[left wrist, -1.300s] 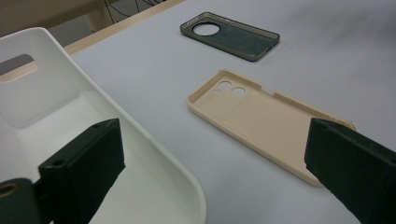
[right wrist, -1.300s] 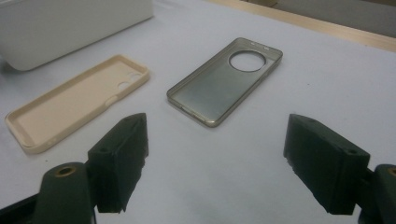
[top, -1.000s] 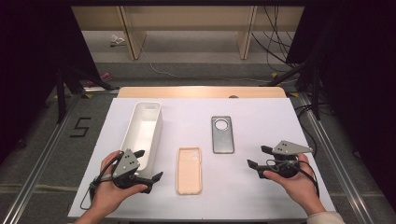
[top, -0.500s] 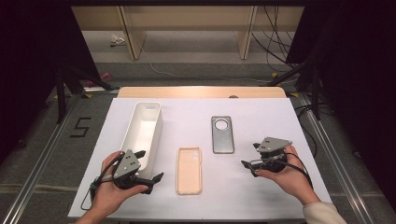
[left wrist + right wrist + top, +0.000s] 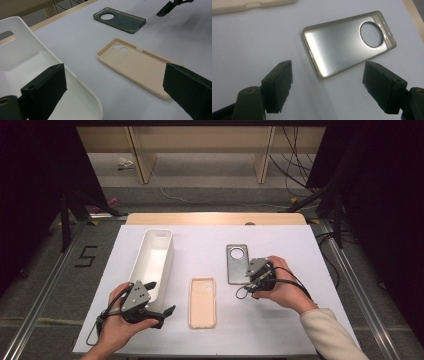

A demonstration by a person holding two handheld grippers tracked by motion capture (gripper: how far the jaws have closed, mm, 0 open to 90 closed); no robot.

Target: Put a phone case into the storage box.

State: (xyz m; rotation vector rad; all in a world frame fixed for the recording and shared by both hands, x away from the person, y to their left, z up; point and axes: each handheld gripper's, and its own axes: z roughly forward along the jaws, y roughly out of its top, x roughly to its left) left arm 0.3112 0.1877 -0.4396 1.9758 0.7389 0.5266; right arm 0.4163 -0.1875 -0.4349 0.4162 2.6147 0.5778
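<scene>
A grey phone case [image 5: 236, 263] with a round camera hole lies inside-up on the white table [image 5: 200, 242]. My right gripper [image 5: 248, 279] is at its right edge, open. In the right gripper view the grey case [image 5: 347, 42] lies just ahead of the wide-apart jaws of the gripper [image 5: 329, 75], which hold nothing. A beige phone case [image 5: 203, 302] lies inside-up near the front middle. My left gripper [image 5: 161, 297] stands open between the beige case and the white bin [image 5: 154, 260]. In the left gripper view its jaws [image 5: 113, 82] frame the beige case [image 5: 135, 66] and the bin's corner [image 5: 82, 87].
The long white bin is empty and stands at the table's left. A jaw tip of the right gripper [image 5: 166, 9] shows beyond the grey case [image 5: 120, 21] in the left gripper view. A wooden strip [image 5: 215, 218] edges the table's far side. Dark stands and cables flank the table.
My right hand has moved left and forward from the table's right side to the grey case's right edge. The left hand and both cases have stayed put.
</scene>
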